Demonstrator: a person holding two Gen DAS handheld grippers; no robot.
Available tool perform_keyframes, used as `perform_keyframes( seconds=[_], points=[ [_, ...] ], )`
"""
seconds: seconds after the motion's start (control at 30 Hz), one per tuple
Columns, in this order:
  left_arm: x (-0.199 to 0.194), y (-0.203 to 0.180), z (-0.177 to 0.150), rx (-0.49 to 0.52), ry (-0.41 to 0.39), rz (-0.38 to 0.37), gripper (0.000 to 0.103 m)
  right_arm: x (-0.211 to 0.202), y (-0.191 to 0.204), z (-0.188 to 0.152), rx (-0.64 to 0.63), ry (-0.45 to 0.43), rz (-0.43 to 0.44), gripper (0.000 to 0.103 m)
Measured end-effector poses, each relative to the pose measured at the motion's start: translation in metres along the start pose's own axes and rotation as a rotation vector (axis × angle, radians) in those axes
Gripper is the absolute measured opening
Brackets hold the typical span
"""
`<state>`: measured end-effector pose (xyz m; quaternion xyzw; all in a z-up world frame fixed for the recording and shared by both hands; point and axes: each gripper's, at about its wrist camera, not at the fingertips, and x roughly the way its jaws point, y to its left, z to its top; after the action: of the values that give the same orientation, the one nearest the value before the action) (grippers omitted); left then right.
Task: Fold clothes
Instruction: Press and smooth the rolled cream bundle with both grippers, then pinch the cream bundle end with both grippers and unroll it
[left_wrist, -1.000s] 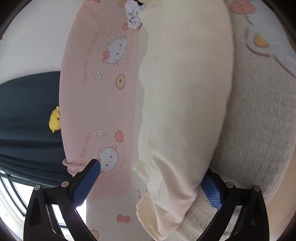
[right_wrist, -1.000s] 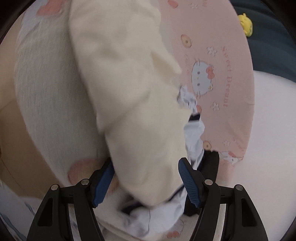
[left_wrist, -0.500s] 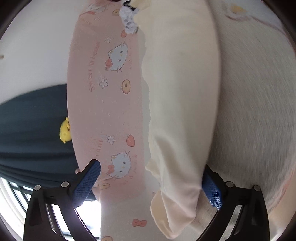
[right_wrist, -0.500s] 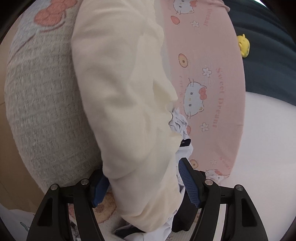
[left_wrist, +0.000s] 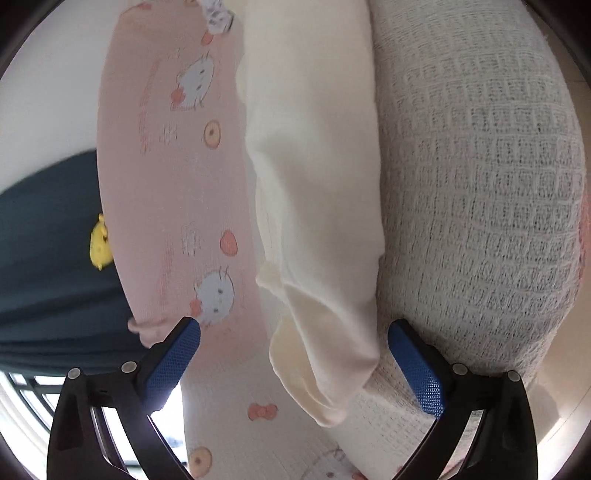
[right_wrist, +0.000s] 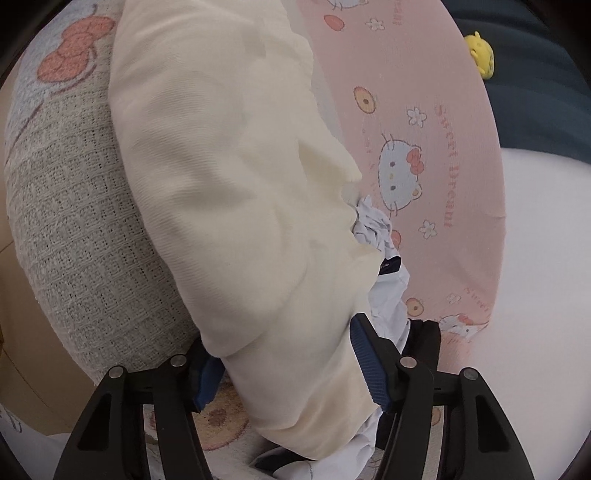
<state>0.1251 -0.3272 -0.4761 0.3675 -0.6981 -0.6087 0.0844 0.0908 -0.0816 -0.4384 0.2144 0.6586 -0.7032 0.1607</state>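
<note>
Cream garment between both pairs of tongs

The right gripper (right_wrist: 290, 363), its jaws just closing, pinches one end of the cream garment (right_wrist: 229, 177) at lower centre; the left gripper (left_wrist: 295, 350) stands spread around the other end, above the pink blanket (left_wrist: 173, 177).

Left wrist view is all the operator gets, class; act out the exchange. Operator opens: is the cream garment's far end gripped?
Observer: The right gripper straddles that end of the cream garment. Its jaws have just been closing, and cloth fills the gap. How firmly it pinches, I can't tell.
Operator: Anything else caught there?
Observer: A crumpled white garment lies beside one pad, poking out from under the cream one.
</note>
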Motion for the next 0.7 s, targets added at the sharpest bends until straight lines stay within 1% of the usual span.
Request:
perform_keyframes(
  seconds=[0.07,0.1,0.13,0.17,0.2,0.23,0.27,0.3,0.33,0.37,0.4,0.47,0.53,0.57,0.63,0.7],
  points=[
    [-0.001,0.002,0.002,-0.003,-0.011,0.007,0.103,0.001,-0.002,0.001,0.014,0.007,0.009,0.063],
    [-0.001,0.003,0.003,-0.013,-0.014,0.006,0.103,0.001,-0.004,-0.001,0.037,0.015,0.029,0.061],
    [-0.001,0.004,0.004,-0.024,-0.015,-0.005,0.103,0.004,-0.007,-0.003,0.070,0.018,0.073,0.056],
    [0.000,0.005,0.004,-0.033,-0.018,-0.025,0.102,0.006,-0.010,-0.005,0.102,0.020,0.117,0.044],
    [0.002,0.007,0.001,-0.048,-0.024,-0.061,0.097,0.008,-0.013,-0.007,0.130,0.022,0.156,0.040],
    [0.003,0.010,-0.002,-0.067,-0.033,-0.103,0.093,0.008,-0.013,-0.008,0.141,0.018,0.167,0.039],
    [0.004,0.013,-0.005,-0.099,-0.036,-0.154,0.081,0.008,-0.013,-0.009,0.153,0.015,0.179,0.034],
    [0.004,0.016,-0.007,-0.137,-0.036,-0.209,0.063,0.009,-0.014,-0.009,0.174,0.018,0.194,0.029],
    [0.004,0.019,-0.009,-0.180,-0.036,-0.264,0.051,0.009,-0.014,-0.010,0.194,0.022,0.209,0.028],
    [0.004,0.020,-0.011,-0.227,-0.037,-0.320,0.031,0.010,-0.015,-0.011,0.215,0.026,0.224,0.028],
    [0.003,0.021,-0.012,-0.268,-0.035,-0.341,0.026,0.013,-0.017,-0.010,0.232,0.031,0.235,0.027],
    [0.003,0.021,-0.012,-0.326,-0.027,-0.345,0.026,0.016,-0.021,-0.010,0.244,0.034,0.261,0.027],
    [0.002,0.023,-0.009,-0.350,-0.012,-0.348,0.026,0.016,-0.024,-0.011,0.252,0.035,0.291,0.027],
    [0.003,0.025,-0.008,-0.367,-0.005,-0.362,0.026,0.016,-0.025,-0.012,0.256,0.036,0.307,0.027],
    [0.007,0.033,-0.008,-0.420,0.008,-0.419,0.026,0.020,-0.033,-0.014,0.272,0.039,0.361,0.027],
    [0.013,0.043,-0.008,-0.463,0.025,-0.496,0.026,0.027,-0.042,-0.015,0.285,0.042,0.425,0.027]
  ],
)
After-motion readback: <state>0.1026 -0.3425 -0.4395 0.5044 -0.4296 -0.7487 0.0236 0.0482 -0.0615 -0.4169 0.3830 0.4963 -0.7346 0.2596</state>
